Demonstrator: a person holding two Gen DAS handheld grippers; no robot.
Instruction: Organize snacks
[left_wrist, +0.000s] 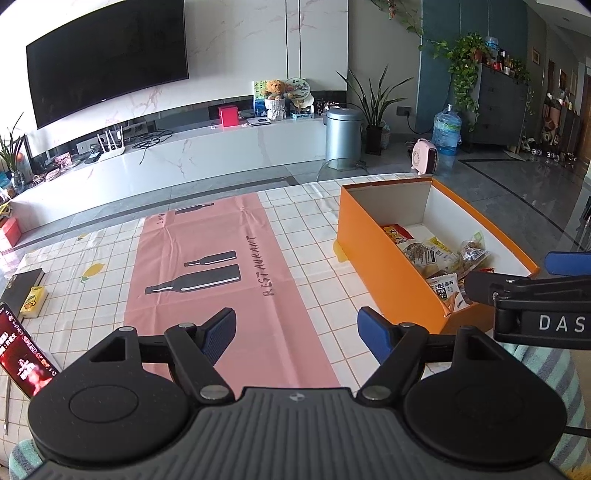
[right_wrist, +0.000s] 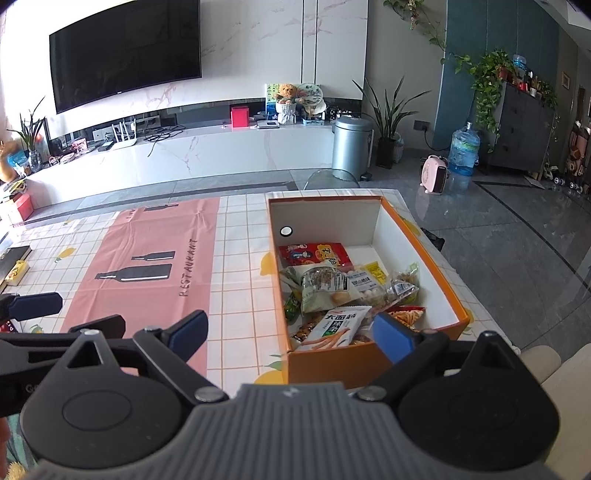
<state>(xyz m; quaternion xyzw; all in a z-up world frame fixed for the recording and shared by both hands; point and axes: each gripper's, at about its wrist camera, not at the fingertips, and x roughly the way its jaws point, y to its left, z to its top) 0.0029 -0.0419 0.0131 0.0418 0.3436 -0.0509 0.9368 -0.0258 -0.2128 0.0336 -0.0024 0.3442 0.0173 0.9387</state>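
Right of left gripper (left_wrist: 296, 334): snacks (right_wrist: 332, 291) in orange box (right_wrist: 432, 254) | both grippers spread, empty | right gripper (right_wrist: 291, 332) beside box

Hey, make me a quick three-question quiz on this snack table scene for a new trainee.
1. True or false: the left tool is holding a snack packet.
2. Where are the snack packets? A) on the pink runner B) inside the orange box C) on the floor
3. What word is printed on the pink runner?

Key:
1. False: both the left tool and the right tool are open and empty.
2. B: they lie piled in the orange box.
3. RESTAURANT.
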